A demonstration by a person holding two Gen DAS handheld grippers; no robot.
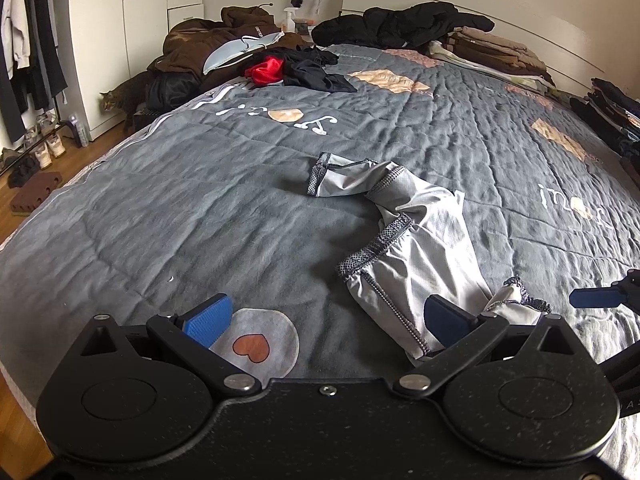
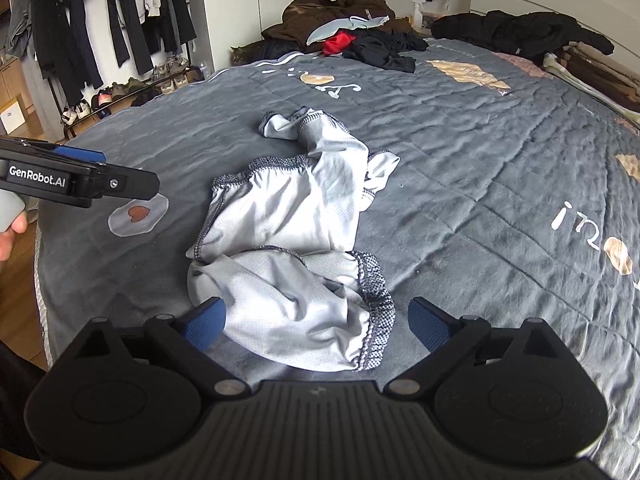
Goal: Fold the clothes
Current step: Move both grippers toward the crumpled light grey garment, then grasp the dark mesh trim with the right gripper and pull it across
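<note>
- The left gripper [image 1: 326, 322] is held low over the grey quilt [image 1: 200, 208], its blue pads spread wide with nothing between them; the right pad lies against the near-left edge of the grey garment [image 1: 416, 248], the left pad over bare quilt
- The right gripper [image 2: 316, 322] is likewise spread and empty, with the near end of the grey garment [image 2: 280, 232] lying between its fingers
- The garment is seen crumpled and twisted on the quilt, its dark-trimmed hems bunched and one end trailing away from the grippers; it is not laid flat and no tidy fold is shown
- The step in hand is judged to be the approach for a grasp, so that the garment can be spread out
- For the next move, the pads are to be closed on single edges or corners of the garment, well apart, rather than on bunched layers
- A loose heap of clothes [image 1: 304, 68] and folded stacks [image 1: 496, 50] are seen beyond the garment, by the headboard
</note>
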